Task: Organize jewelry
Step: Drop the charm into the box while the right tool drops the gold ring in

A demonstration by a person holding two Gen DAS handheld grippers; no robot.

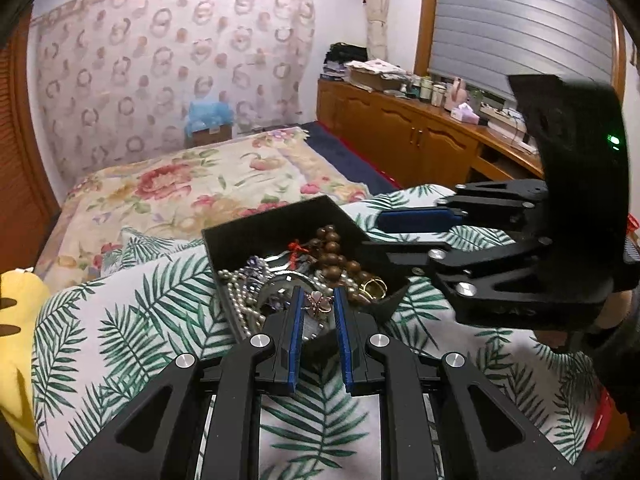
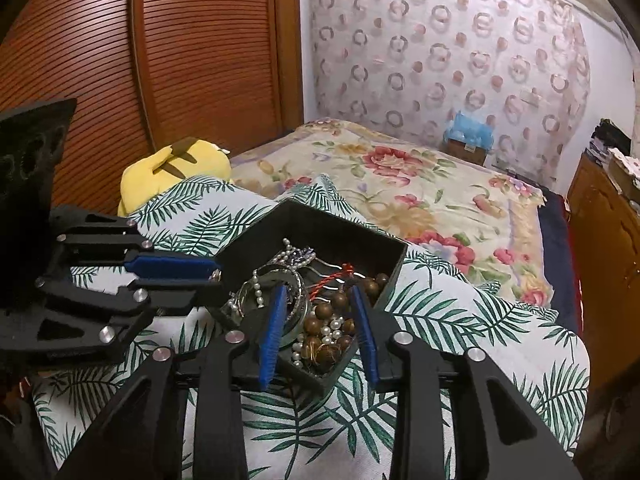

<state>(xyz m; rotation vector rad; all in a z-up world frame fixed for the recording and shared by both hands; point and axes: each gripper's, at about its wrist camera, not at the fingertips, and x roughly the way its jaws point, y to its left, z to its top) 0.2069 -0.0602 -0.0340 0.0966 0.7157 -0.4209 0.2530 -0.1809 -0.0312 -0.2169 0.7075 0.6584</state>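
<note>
— How many boxes on the bed?
— One black box (image 2: pixel 320 240), and two tongs over it, left (image 1: pixel 318 308) and right (image 2: pixel 320 312).
— And inside?
— One string of brown wooden beads (image 1: pixel 332 248), one pearl strand (image 1: pixel 236 300) (too tangled to be sure). One yellow plush toy (image 2: pixel 176 168).

Soft, even indoor light, fairly bright, with only faint shadows. Both views bulge strongly, black vignette at the corners. The right claw (image 1: pixel 374 230) smears with motion blur; far walls look soft.
</note>
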